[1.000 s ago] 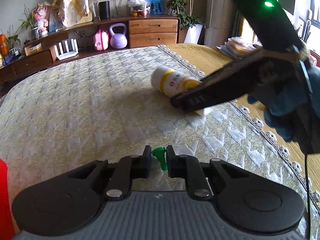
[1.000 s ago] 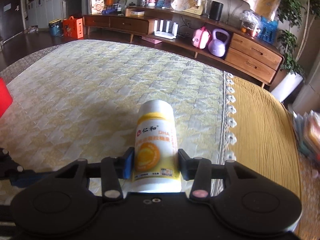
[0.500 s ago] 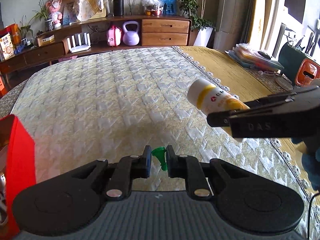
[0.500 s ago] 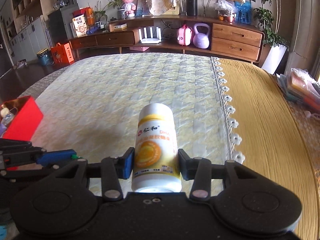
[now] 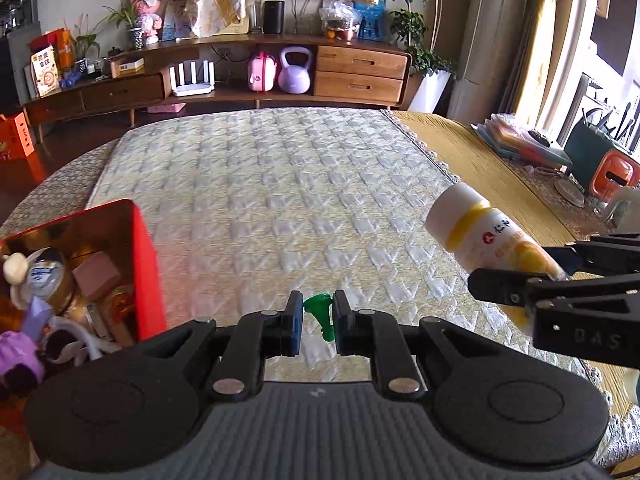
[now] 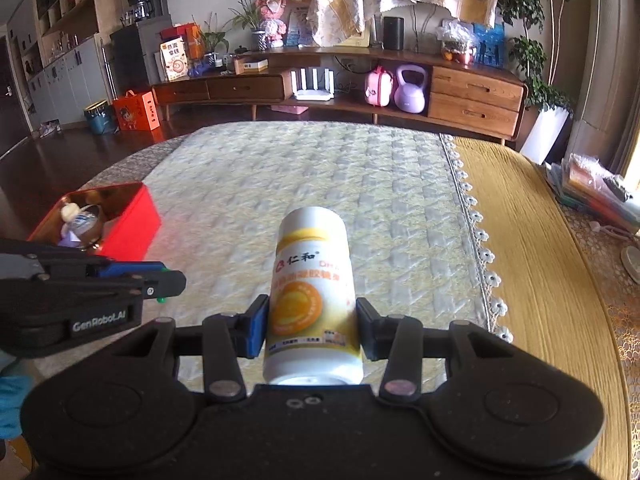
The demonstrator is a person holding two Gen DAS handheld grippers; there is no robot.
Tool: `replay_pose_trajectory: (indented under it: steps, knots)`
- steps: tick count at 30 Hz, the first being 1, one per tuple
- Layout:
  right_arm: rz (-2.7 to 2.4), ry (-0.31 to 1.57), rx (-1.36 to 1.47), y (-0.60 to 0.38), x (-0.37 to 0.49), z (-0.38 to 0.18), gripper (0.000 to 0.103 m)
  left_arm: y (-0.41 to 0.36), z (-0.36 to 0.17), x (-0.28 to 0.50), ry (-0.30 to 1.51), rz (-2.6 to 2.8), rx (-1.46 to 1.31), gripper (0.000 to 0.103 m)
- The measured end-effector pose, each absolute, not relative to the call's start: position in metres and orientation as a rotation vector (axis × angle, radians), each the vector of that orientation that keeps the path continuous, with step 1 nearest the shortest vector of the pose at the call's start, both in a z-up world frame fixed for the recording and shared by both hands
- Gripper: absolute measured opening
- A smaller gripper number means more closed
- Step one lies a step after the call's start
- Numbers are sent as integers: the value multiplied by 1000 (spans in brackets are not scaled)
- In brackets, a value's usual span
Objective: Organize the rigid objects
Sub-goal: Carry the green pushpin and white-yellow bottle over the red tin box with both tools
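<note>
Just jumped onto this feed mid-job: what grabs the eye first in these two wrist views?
The white-and-yellow bottle dominates, clamped in the right claw above the quilted cover. Next is the small green piece pinched in the shut left claw. At the left sits the open red box, already holding assorted items.

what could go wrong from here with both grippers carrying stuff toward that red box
1. The right gripper holds the bottle only near its base, so the long free end could tip or slip out.
2. The red box already looks crowded, so the bottle may not settle inside.
3. The left gripper pinches a small green piece that could easily drop onto the quilted cover.
</note>
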State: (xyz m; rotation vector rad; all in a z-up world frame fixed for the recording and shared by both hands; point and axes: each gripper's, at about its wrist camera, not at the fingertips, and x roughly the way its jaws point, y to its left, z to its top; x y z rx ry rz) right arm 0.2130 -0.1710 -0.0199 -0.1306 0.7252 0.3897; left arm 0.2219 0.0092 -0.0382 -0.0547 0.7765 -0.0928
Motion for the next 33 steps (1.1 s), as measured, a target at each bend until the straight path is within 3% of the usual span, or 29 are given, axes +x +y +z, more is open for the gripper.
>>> replay_pose_trajectory:
  steps: [19,33]
  knots:
    - [485,658,-172,-80,162,12,44,86,6,183,705,-19,-54,15]
    - [574,662,-209,-7,174,2,44,178,0,181,722,94,-73,15]
